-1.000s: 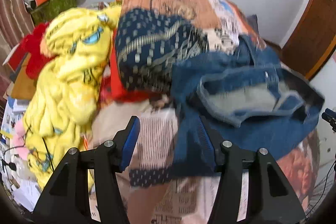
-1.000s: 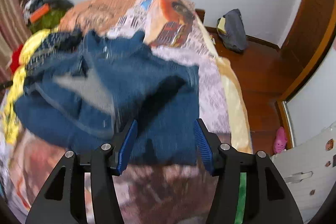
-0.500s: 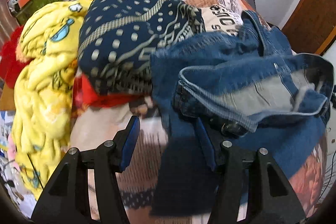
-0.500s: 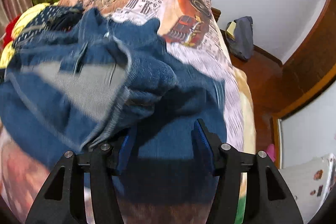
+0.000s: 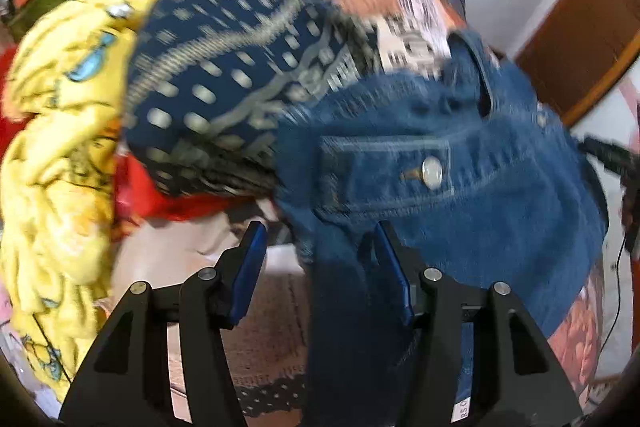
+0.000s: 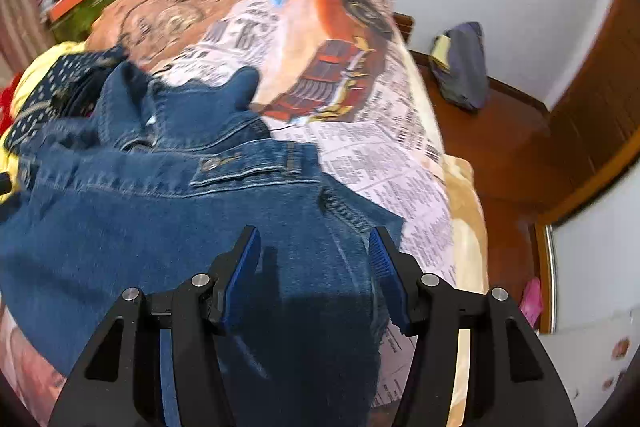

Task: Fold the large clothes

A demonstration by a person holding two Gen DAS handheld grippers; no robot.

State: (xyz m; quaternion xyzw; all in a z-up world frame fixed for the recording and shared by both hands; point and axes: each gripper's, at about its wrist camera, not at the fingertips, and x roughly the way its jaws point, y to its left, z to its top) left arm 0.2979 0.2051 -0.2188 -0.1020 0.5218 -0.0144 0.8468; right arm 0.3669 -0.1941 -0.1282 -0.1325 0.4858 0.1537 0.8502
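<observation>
while 1 denim jacket lies spread on the bed, a navy patterned garment is heaped just beside it, with 1 yellow blanket and red cloth beyond. left claw and right claw both gape wide, gripping nothing, denim lying between each pair of fingers. compared with half a second ago, the jacket's pale lining no longer shows; its buttoned pocket flap faces up. 1 dark bag sits on the floor.

Both tongs, left and right, are black frames with blue pads and 4 silver screws.
</observation>
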